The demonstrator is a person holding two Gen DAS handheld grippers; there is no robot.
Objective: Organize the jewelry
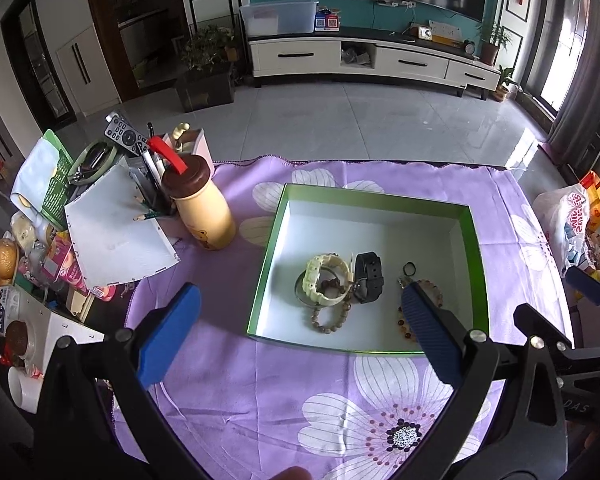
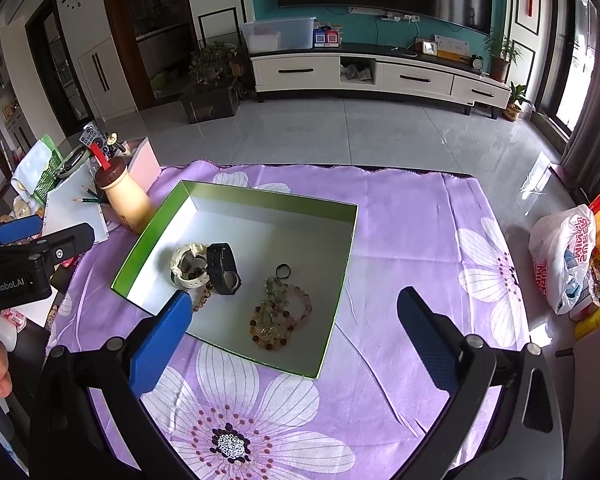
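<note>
A green-rimmed open box (image 1: 476, 248) (image 2: 342, 280) with a white floor sits on the purple floral cloth. Inside lie a cream watch (image 1: 326, 280) (image 2: 188, 266), a black watch (image 1: 368, 278) (image 2: 222, 268), a wooden bead bracelet (image 1: 328, 316) (image 2: 204, 298), amber bead bracelets (image 1: 432, 292) (image 2: 280, 316) and a small black ring (image 1: 409, 268) (image 2: 283, 271). My left gripper (image 1: 300, 300) is open and empty, held above the box's near edge. My right gripper (image 2: 296, 308) is open and empty, above the box's near right part.
A cream bottle with a brown cap (image 1: 202, 208) (image 2: 124, 196), a pen holder (image 1: 160, 184), a white notebook (image 1: 116, 228) and a remote (image 1: 124, 134) stand left of the box. A white plastic bag (image 2: 564, 256) and snacks lie at the right edge.
</note>
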